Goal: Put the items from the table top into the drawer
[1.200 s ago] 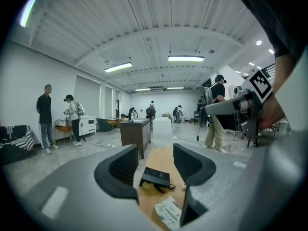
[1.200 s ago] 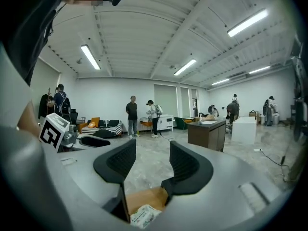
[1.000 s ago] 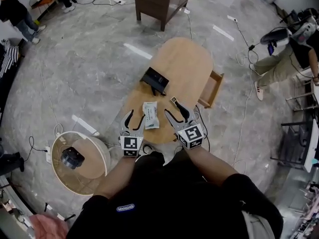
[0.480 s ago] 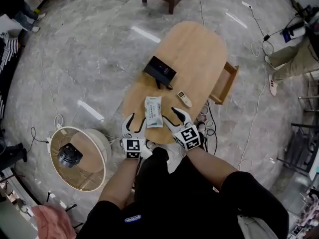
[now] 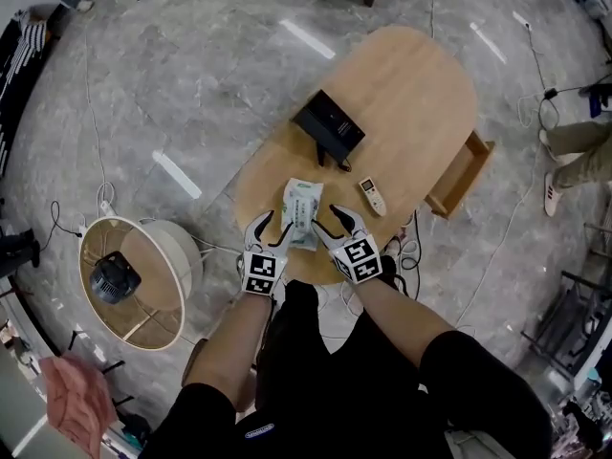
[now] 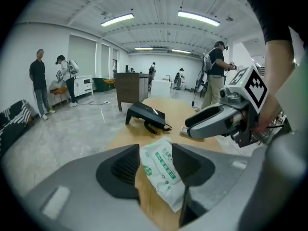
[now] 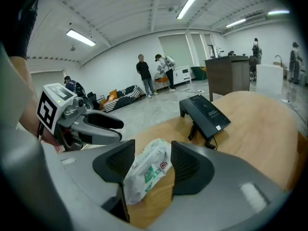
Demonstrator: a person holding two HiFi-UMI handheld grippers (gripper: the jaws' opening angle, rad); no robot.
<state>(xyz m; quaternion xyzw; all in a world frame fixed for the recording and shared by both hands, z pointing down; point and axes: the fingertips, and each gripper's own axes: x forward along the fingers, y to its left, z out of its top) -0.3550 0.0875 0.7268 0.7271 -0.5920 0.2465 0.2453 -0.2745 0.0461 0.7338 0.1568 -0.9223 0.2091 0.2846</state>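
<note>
Two sets of jaws apart, empty: left gripper (image 5: 273, 226), right gripper (image 5: 327, 220) (just widening), flanking crinkly white-green plastic pack (image 5: 302, 208) on oval wooden table (image 5: 411, 94).

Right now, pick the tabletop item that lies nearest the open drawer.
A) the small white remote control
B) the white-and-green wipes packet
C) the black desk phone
A: in the head view the remote control lies toward the table edge where the drawer stands pulled out, while the desk phone and the wipes packet lie farther from it.
</note>
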